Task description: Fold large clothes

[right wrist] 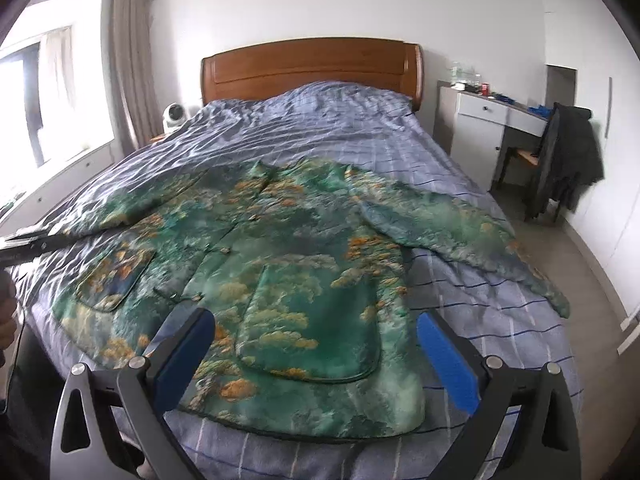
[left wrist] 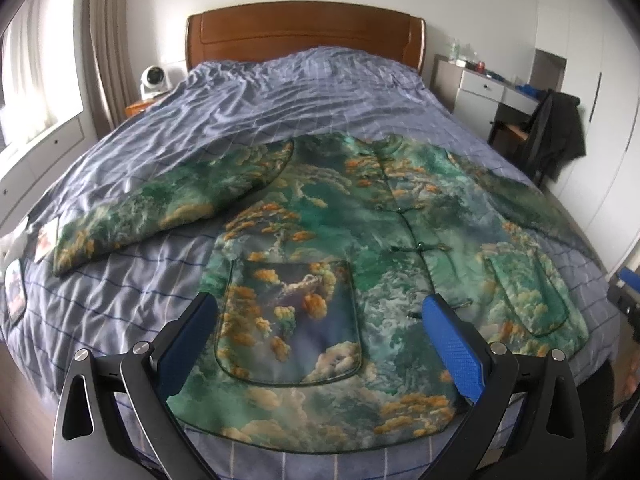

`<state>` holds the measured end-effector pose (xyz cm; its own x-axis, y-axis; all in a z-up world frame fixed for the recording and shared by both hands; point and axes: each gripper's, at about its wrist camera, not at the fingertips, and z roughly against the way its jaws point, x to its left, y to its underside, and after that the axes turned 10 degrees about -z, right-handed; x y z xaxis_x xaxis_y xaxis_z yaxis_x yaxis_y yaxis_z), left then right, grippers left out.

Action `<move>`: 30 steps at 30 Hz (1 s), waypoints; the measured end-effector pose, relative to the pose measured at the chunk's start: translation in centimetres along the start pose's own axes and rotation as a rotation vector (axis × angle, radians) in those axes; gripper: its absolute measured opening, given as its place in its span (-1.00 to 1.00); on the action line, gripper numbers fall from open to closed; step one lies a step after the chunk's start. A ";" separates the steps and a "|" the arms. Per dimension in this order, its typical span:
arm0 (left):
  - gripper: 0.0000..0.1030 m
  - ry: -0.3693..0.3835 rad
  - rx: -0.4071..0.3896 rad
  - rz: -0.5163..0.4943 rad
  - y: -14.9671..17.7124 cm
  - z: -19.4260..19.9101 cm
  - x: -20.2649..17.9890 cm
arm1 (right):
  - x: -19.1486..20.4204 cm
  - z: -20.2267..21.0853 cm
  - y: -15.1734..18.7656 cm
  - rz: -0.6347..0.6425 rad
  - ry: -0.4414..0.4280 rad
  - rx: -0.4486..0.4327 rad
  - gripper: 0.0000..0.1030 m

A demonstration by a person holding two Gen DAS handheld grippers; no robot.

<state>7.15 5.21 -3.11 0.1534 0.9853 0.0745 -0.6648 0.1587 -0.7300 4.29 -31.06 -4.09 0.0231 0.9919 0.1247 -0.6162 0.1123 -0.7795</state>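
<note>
My left claw (left wrist: 320,316): blue pads spread wide, nothing pinched, poised above the near hem of the jacket (left wrist: 340,240). My right claw (right wrist: 316,332): likewise spread to its widest, empty, above the same hem further right. Jacket: one, quilted, green with orange and cream cloud print, laid flat and face up on the bed (left wrist: 280,92), front fastened, collar toward the headboard (left wrist: 304,28), both sleeves stretched out to the sides. Patch pockets: two, one low on each front panel; each claw frames one. Bedcover: blue-grey with a thin check, heavily creased. Small white fan (left wrist: 153,78): one, beside the bed's far left corner. White desk (right wrist: 480,120): one, right of the headboard, small items on top, too small to tell. Chair (right wrist: 560,160): one, at the desk, draped with dark clothing.
</note>
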 end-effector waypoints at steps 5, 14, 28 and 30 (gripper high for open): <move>0.98 -0.005 0.016 0.009 0.2 -0.5 0.0 | -1.9 -0.9 -0.7 -0.030 0.088 0.012 1.00; 0.98 -0.013 0.025 -0.019 0.4 -0.7 -1.2 | -4.3 -1.0 -1.3 -0.073 0.146 0.007 1.00; 0.98 -0.023 0.028 -0.032 0.7 -0.8 -1.6 | -6.2 -1.8 -0.2 -0.197 0.151 0.064 1.00; 0.98 -0.024 0.030 -0.032 0.7 -0.8 -1.6 | -6.4 -1.8 -0.1 -0.201 0.158 0.068 1.00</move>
<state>7.08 3.67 -4.29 0.1571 0.9810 0.1140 -0.6817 0.1912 -0.7062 5.67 -37.29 -5.93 0.2694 0.9477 0.1710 -0.6380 0.3087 -0.7055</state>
